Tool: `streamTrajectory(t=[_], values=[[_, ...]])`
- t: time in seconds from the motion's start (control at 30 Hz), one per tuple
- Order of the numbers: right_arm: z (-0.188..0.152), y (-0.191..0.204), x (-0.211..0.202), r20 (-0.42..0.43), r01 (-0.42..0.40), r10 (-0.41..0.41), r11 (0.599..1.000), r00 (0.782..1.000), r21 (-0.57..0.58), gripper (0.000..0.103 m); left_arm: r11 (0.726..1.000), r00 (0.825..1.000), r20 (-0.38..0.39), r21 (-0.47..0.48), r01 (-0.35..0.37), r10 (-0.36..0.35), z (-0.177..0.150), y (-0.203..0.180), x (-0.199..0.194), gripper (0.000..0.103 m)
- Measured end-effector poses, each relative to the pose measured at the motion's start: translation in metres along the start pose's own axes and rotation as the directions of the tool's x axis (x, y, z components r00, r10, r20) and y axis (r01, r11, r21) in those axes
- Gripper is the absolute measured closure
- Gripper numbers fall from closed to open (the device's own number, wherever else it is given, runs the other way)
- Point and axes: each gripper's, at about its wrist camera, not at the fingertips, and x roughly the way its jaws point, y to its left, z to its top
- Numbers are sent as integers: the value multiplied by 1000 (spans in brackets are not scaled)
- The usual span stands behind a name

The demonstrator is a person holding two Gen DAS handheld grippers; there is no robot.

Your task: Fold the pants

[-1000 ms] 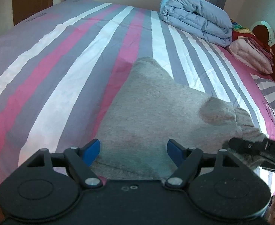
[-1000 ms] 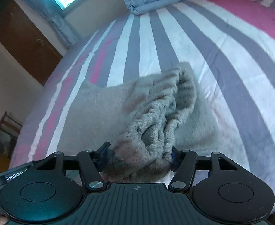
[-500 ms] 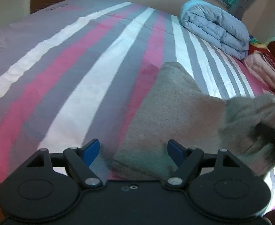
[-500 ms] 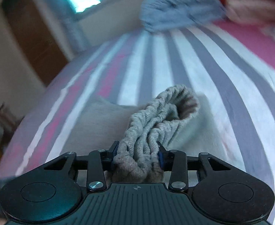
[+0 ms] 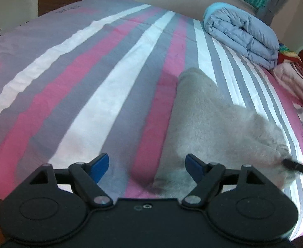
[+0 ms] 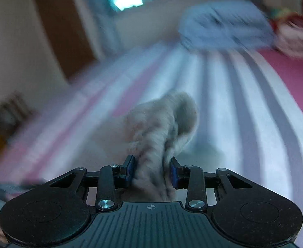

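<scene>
The right gripper (image 6: pixel 152 172), whose jaws stood wide around the bunched waistband a second ago, is closing on the grey pants (image 6: pixel 161 128) and now pinches that gathered end, lifted off the striped bedsheet (image 6: pixel 244 111), so a fold can likely begin. The left gripper (image 5: pixel 145 165) hovers wide open and empty, the soft, fleecy pants' near edge lying flat beside its right finger.

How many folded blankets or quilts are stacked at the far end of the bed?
2. The blue quilt lies folded at the bed's far right corner; the pink blanket sits just right of it, partly cut off. More may be hidden beyond.
</scene>
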Motion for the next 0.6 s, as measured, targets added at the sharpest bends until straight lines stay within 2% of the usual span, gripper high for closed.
streamTrajectory(t=[0.03, 0.1, 0.17, 0.2, 0.23, 0.27, 0.3, 0.37, 0.43, 0.5, 0.57, 0.6], values=[[-9, -10, 6, -31, 34, -34, 999, 999, 6, 84, 1000, 1000, -3, 9, 1, -1, -1, -2, 1, 30], [-19, -25, 9, -53, 29, -24, 996, 998, 85, 83, 1000, 1000, -9, 22, 0, 0, -2, -6, 3, 30], [-18, -23, 0, -14, 21, -20, 995, 1000, 101, 83, 1000, 1000, -9, 17, 0, 0, -2, -7, 3, 30], [-16, -22, -6, 5, -4, 3, 991, 1000, 130, 79, 1000, 1000, -6, 13, 2, -2, -1, -7, 3, 30], [-15, -26, -9, 2, -60, 60, 980, 998, 192, 56, 1000, 1000, -4, 13, 5, -5, -2, -7, 2, 30], [-13, -30, -7, -8, -110, 116, 964, 993, 243, 22, 1000, 1000, -2, 17, 5, -5, -2, -8, 1, 30], [-13, -33, -7, -13, -119, 128, 953, 992, 279, 14, 1000, 1000, 1, 20, 3, -3, -3, -8, 0, 29], [-16, -37, -8, -30, -87, 102, 940, 994, 331, 14, 1000, 1000, 2, 24, -1, 1, -3, -7, -1, 29], [-25, -46, -8, -42, -104, 138, 886, 990, 451, 16, 1000, 1000, 1, 21, -3, 3, -4, -6, -1, 29], [-27, -52, -15, -57, -91, 141, 847, 988, 523, 30, 1000, 1000, -1, 14, 1, -1, -3, -6, -1, 29], [-35, -56, -17, -57, -111, 175, 813, 983, 572, 47, 1000, 1000, -1, 13, 2, -2, -3, -6, 0, 29], [-38, -57, -15, -61, -122, 195, 797, 979, 592, 49, 1000, 1000, -3, 12, 6, -6, -3, -6, 0, 29]])
